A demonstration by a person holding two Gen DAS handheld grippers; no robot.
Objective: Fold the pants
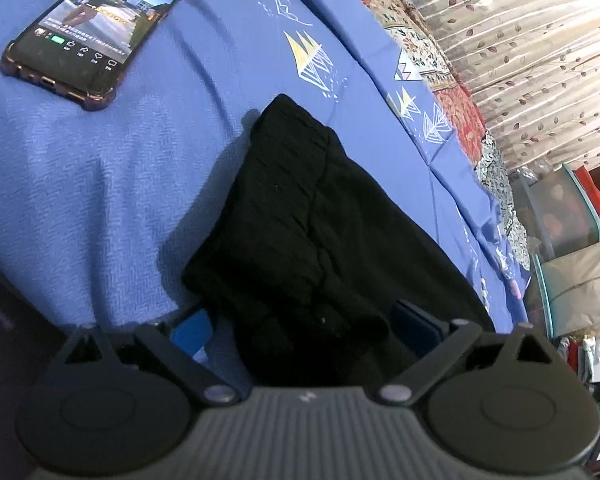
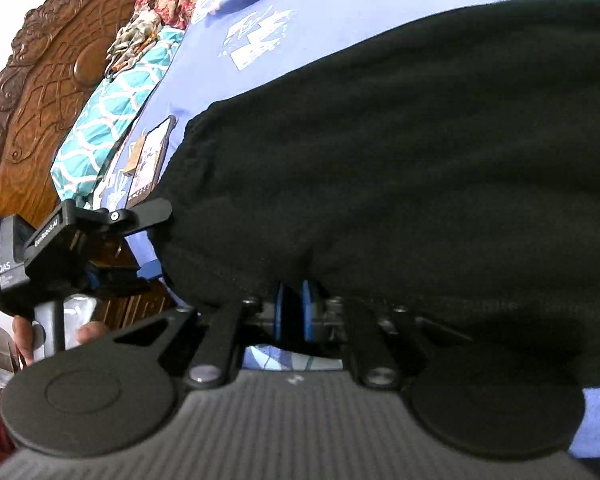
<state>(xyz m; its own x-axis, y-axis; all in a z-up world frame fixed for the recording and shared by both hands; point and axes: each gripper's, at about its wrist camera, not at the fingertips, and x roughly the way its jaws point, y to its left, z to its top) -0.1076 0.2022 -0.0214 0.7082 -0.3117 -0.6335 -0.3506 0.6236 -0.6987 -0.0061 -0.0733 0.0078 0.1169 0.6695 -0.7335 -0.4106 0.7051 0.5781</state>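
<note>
The black pants (image 1: 300, 220) lie on the blue bedsheet (image 1: 100, 184), bunched in thick folds. In the left wrist view my left gripper (image 1: 300, 328) has its blue pads wide apart, with a fold of the pants lying between them. In the right wrist view the pants (image 2: 400, 152) fill most of the frame. My right gripper (image 2: 296, 308) has its blue pads close together, pinching the pants' near edge, which drapes over the fingers. The left gripper's body (image 2: 80, 240) and the hand holding it show at the left of the right wrist view.
A phone (image 1: 92, 36) with a lit screen lies on the sheet at the upper left. A carved wooden headboard (image 2: 52, 92) and a teal patterned pillow (image 2: 112, 108) stand beyond. A floral quilt (image 1: 452, 92), curtain (image 1: 520, 48) and storage boxes (image 1: 564, 216) line the bed's far side.
</note>
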